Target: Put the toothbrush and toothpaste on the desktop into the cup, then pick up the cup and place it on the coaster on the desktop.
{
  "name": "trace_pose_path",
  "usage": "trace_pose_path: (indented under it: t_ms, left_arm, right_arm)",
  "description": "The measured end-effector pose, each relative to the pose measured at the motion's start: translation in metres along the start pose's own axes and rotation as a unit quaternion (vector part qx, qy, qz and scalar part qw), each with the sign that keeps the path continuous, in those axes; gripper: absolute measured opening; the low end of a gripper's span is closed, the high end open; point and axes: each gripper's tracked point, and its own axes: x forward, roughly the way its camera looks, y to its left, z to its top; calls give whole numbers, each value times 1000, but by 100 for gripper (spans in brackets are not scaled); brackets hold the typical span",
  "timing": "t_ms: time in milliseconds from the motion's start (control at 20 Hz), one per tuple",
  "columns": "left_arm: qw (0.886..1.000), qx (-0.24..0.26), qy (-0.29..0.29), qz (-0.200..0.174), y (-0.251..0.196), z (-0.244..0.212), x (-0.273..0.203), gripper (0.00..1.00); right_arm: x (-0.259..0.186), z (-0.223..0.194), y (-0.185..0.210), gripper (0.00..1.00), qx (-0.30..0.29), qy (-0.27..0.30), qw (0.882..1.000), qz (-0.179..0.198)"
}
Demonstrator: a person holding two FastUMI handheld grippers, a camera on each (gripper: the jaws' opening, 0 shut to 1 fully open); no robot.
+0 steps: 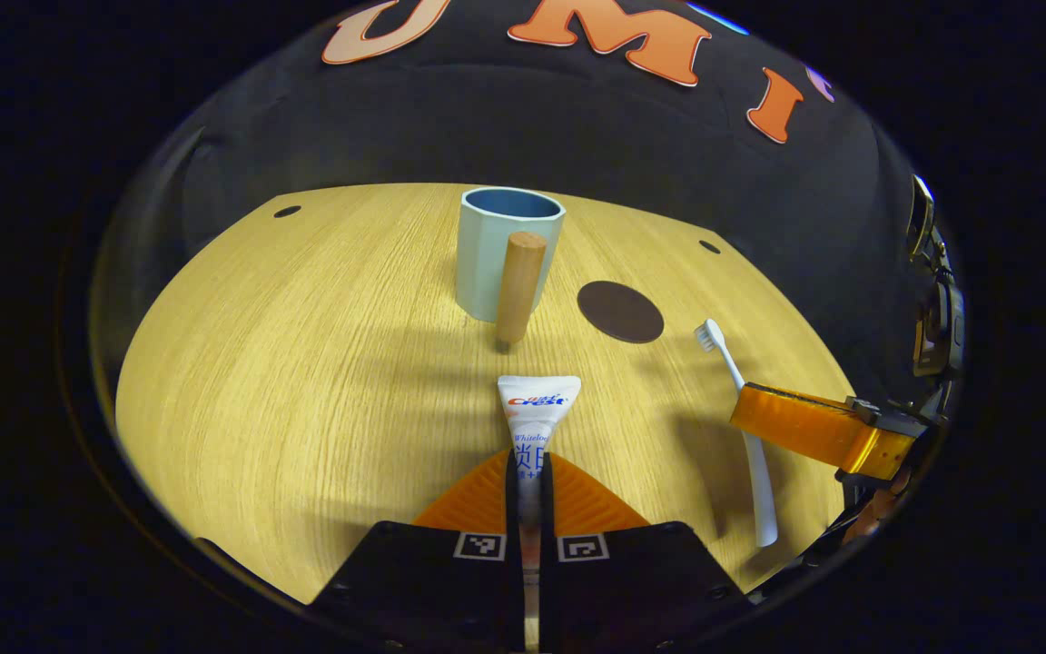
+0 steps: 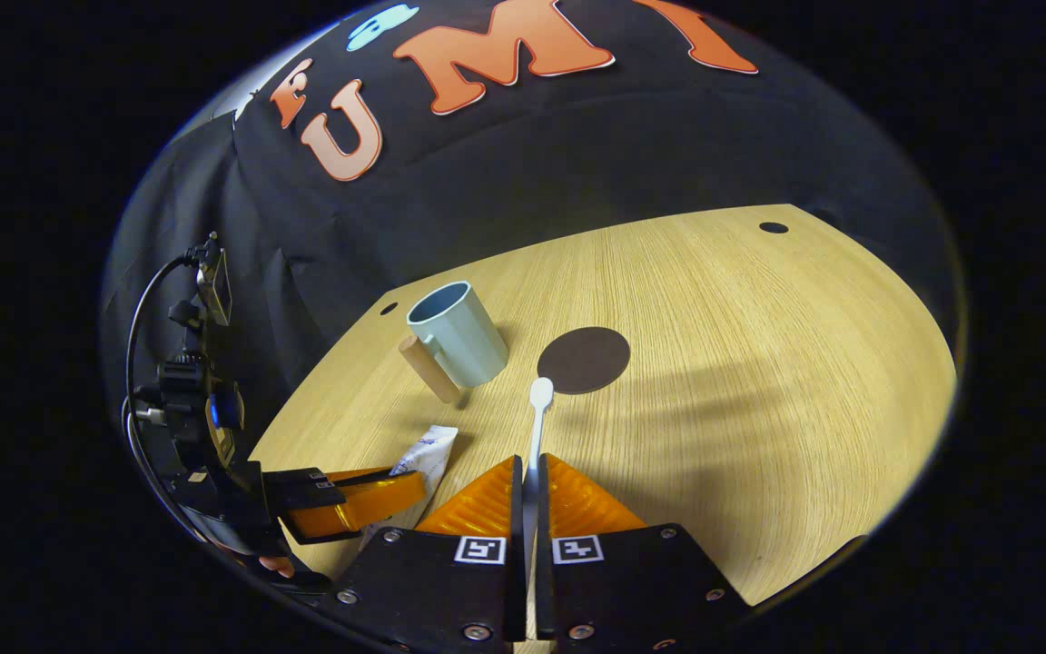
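Note:
A white toothpaste tube point(image 1: 537, 411) lies on the wooden desktop point(image 1: 287, 363), and my left gripper point(image 1: 529, 472) is shut on its near end. A pale blue cup point(image 1: 507, 250) with a wooden handle point(image 1: 520, 286) stands upright beyond it. The round dark coaster point(image 1: 620, 312) lies to the cup's right. A white toothbrush point(image 1: 741, 427) lies to the right, with the right gripper point(image 1: 814, 427) across its handle. In the right gripper view my right gripper point(image 2: 529, 481) is shut on the toothbrush point(image 2: 538, 418), whose head points at the coaster point(image 2: 584, 360); the cup point(image 2: 457, 333), the toothpaste point(image 2: 425, 459) and the left gripper point(image 2: 350, 500) show at left.
Small dark holes point(image 1: 287, 212) mark the desktop's far corners. The black cloth wall point(image 1: 577, 136) rises behind the desk. A hand point(image 2: 273, 563) holds the left gripper's body with cables at the left edge.

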Motion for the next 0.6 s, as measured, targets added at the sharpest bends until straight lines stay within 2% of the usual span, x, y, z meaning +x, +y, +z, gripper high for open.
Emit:
trace_pose_path:
  t_ms: [150,300,600]
  left_arm:
    - [998,6,-55,8,5,15,-5,6]
    - [996,7,-88,0,10,23,-12,6]
    - [982,22,-185,-20,10,45,-30,6]
  right_arm:
    - [-7,12,-1,4,-3,-22,1000,4]
    - [-15,33,-4,5,-4,-61,998,6]
    - [-32,70,-2,5,-14,-117,993,11]
